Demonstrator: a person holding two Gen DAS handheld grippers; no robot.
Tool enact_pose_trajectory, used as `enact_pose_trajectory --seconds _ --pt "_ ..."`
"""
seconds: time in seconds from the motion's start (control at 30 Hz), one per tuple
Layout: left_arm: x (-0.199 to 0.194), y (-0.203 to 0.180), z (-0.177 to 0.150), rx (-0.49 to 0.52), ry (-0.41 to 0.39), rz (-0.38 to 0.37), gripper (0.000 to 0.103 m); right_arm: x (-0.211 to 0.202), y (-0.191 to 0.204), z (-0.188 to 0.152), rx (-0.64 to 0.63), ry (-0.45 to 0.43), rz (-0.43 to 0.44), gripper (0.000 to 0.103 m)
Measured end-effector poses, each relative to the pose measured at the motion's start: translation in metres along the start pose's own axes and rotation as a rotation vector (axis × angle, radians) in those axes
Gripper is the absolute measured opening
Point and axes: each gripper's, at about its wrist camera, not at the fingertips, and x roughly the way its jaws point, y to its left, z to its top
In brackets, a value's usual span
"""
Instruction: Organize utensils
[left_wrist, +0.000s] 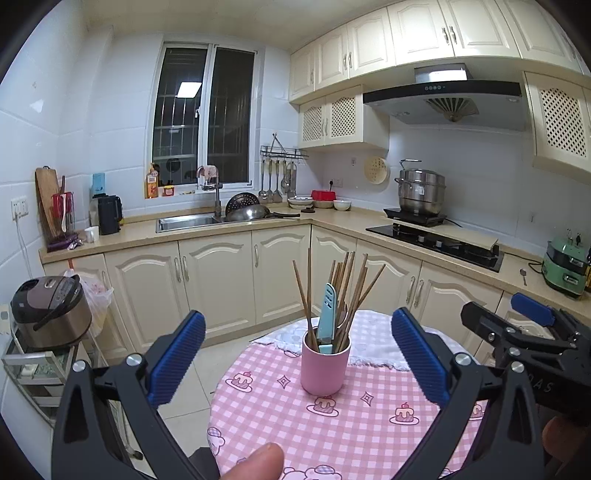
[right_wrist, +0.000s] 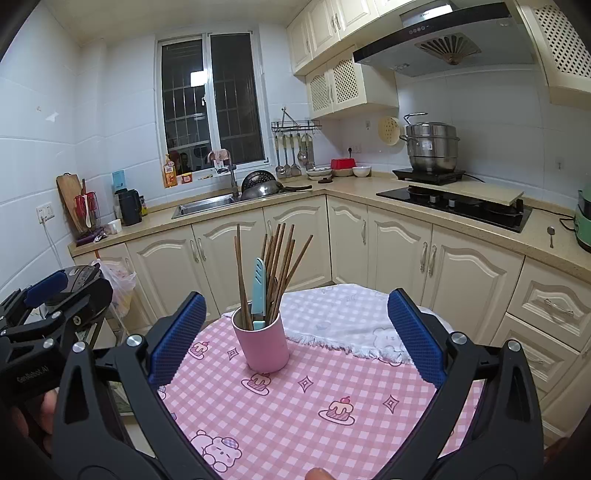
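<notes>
Since every utensil already stands in the pink cylindrical cup (left_wrist: 325, 363) near the middle of the round bench under its pink checked cloth (left_wrist: 369, 435), you would do well to come down from above on one wooden chopstick (left_wrist: 309, 291) or the pale blue sheathed knife (left_wrist: 328, 317), steadying the cup so it does not tip. Your left tongs (left_wrist: 295, 354) and right tongs (right_wrist: 291, 339) both gape wide, holding nothing and touching nothing, short of the cup.

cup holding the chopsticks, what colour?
Pink cup, plain with no pattern; clearest in the right wrist view.
</notes>
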Motion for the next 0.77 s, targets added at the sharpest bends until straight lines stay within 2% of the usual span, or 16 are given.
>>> enact_pose_trajectory --seconds 0.27,0.47,0.77 --pt "-0.0032 0.0031 -0.0027 -0.010 -0.006 0.018 0.099 -0.0027 0.0060 -0.0005 -0.015 -0.005 -0.011 0.097" --pt "-0.0084 0.0058 -0.0060 -0.015 -0.044 0.015 0.099 -0.0023 0.0086 -0.0007 -0.021 -0.004 -0.011 0.097" --pt "-0.0050 0.0091 -0.0067 -0.020 -0.030 0.018 0.099 -0.0013 0.0092 -0.0011 -0.024 -0.008 -0.005 0.097"
